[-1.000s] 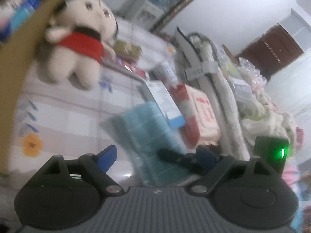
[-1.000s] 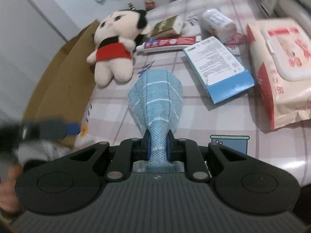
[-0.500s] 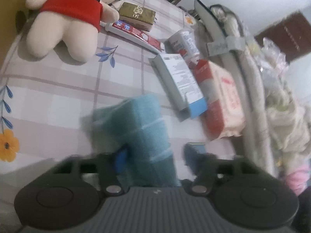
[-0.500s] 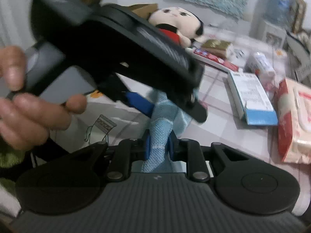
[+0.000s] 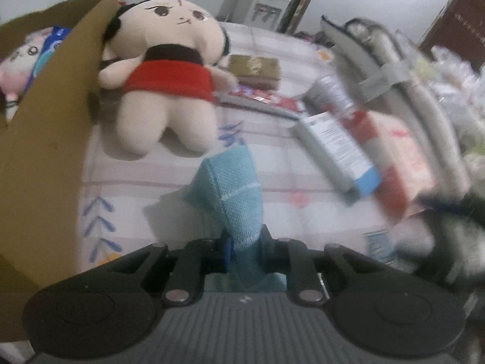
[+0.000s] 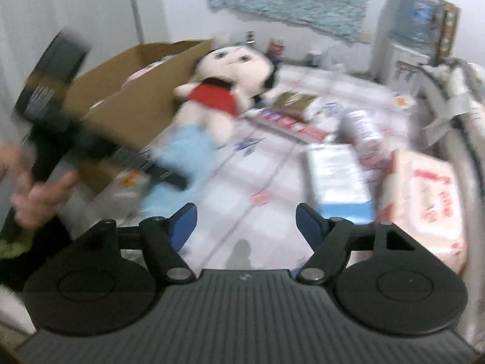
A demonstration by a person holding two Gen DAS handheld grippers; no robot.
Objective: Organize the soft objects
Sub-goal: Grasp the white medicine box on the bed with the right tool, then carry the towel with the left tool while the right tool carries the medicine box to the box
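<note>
Blue cloth (image 5: 239, 191), one, pinched by left hand-held gripper (image 5: 245, 247); right hand-held gripper (image 6: 246, 223) open, empty.

**Cluttered table under a checked cloth**

The table (image 5: 157, 179) carries a cardboard box (image 5: 45, 139) at its left, a plush doll (image 5: 169, 91) touching it, a blue-ended carton (image 5: 336, 148), a wipes pack (image 6: 430, 209) and a toothpaste tube (image 6: 291, 124).

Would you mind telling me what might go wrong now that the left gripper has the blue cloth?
The left gripper pinches only one end of the blue cloth, so it may slip free. The hanging part could catch the wall of the cardboard box. The open right gripper is close and could snag the cloth.
</note>
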